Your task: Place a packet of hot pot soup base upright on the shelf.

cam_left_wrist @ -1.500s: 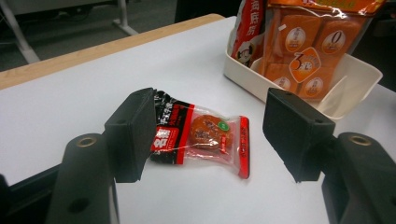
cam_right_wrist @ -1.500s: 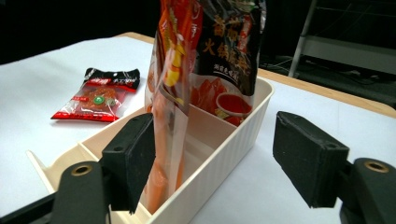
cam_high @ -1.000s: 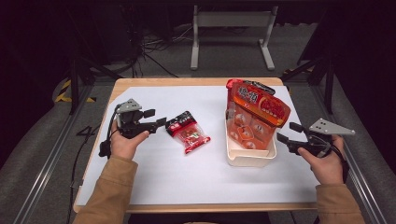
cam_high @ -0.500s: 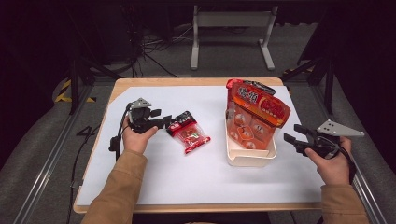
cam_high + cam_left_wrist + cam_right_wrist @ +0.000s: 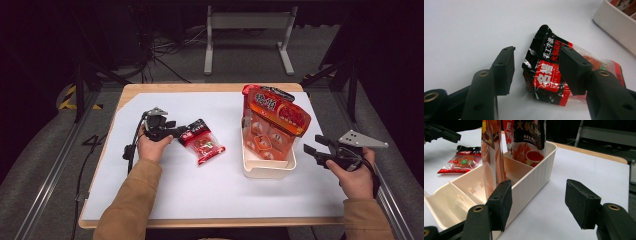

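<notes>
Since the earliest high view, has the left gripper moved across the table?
Yes. The left gripper has moved rightward, toward the small red and black packet lying on the white sheet; its jaws have been closing around the packet's end.

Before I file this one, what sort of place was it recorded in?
Probably a lab or studio set up for recording: a wooden table under a white sheet stands on grey carpet, with metal frame rails beside it, loose cables on the floor, and dark surroundings.

Tan sleeves [image 5: 131,200], black hand-held grippers [image 5: 180,131]
</notes>
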A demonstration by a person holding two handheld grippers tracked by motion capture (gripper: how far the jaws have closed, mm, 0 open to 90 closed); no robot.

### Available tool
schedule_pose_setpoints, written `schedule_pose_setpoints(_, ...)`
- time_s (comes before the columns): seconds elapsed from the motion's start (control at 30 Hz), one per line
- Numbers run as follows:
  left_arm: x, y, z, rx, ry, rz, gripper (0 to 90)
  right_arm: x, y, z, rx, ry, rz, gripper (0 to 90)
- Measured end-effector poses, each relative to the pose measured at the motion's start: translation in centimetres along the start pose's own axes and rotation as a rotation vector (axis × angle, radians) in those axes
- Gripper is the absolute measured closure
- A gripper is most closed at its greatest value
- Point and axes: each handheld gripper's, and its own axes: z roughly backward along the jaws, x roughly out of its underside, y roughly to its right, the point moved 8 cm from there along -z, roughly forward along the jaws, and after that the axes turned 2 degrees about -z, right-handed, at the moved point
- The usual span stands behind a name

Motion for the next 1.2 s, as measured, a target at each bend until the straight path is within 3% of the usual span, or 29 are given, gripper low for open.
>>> schedule_pose_setpoints(0.5,1.6,-0.4,-2.0,0.012,-0.105,0.056,54.7,0.2,-0.1,-0.3,-0.012,-0.003,-0.008,37.7)
schedule_pose_setpoints(0.67,2.0,-0.3,-2.2,0.051,-0.124,0.081,61.2,0.2,-0.3,-0.4,-0.021,-0.004,-0.013,37.4)
schedule_pose_setpoints(0.77,2.0,-0.1,-2.3,0.055,-0.127,0.073,67.2,0.1,-0.4,-0.4,-0.026,-0.003,-0.016,37.4)
schedule_pose_setpoints(0.93,2.2,0.1,-2.4,0.047,-0.140,0.045,86.3,0.0,-0.6,-0.4,-0.035,0.002,-0.019,37.3)
schedule_pose_setpoints(1.2,1.9,0.3,-1.9,0.049,-0.130,0.029,90.0,-0.1,-0.5,-0.3,-0.033,0.004,-0.016,38.2)
